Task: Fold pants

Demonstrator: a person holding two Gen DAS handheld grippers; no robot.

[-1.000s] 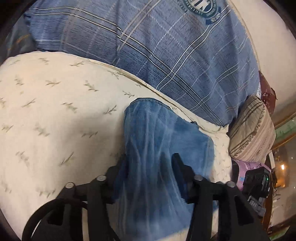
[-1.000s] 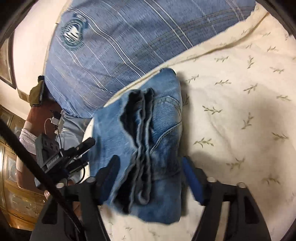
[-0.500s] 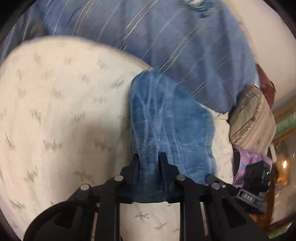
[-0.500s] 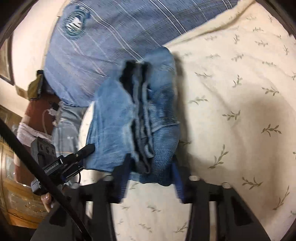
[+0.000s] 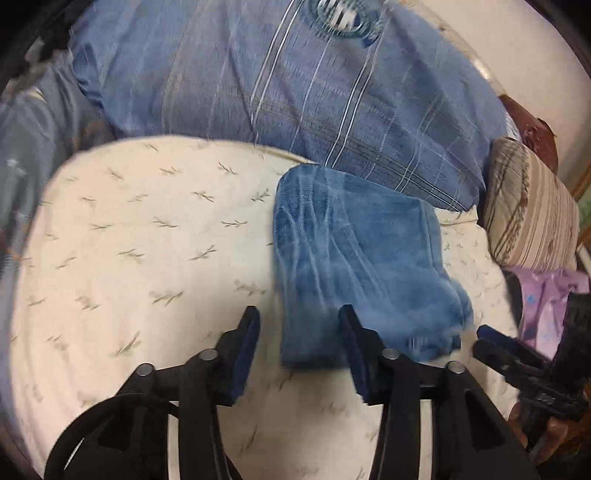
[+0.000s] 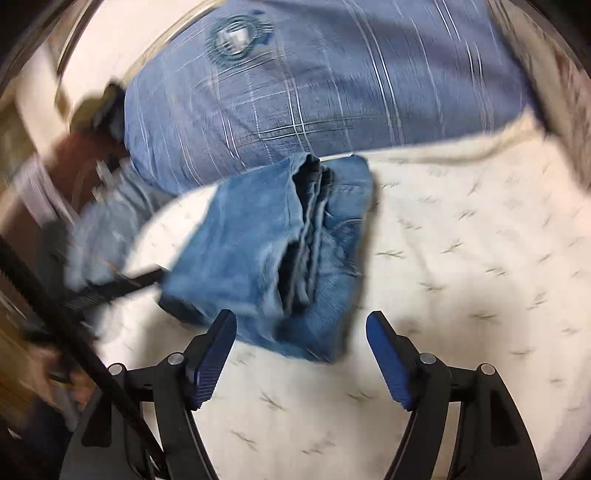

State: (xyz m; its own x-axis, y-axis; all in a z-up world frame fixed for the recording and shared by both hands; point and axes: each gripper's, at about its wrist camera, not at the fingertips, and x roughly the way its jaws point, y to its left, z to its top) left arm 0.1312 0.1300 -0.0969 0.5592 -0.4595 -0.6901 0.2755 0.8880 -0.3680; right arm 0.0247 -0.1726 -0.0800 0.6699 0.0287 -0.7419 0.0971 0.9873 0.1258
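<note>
At bottom centre, the left gripper (image 5: 299, 325) and right gripper (image 6: 301, 328) were opening, jaws spread and empty. The folded jeans (image 6: 273, 254) lay just beyond them mid-frame on the cream sheet (image 6: 461, 277), a blue plaid pillow (image 6: 314, 92) behind.

We see a cream sheet (image 5: 140, 258) with small leaf sprigs covering the bed, filling the left wrist view from 6 to 9 o'clock. Above it, at 12 o'clock, lies a blue plaid pillow (image 5: 295, 110) with a round crest (image 5: 340, 14) near its top edge. At 3 o'clock a striped beige cushion (image 5: 532, 218) sits just beside the pillow, a dark red thing (image 5: 532, 133) behind it and purple cloth (image 5: 546, 299) below it. In the right wrist view the pillow (image 6: 332, 92) again lies at 12 o'clock, the sheet (image 6: 461, 277) at 4.
</note>
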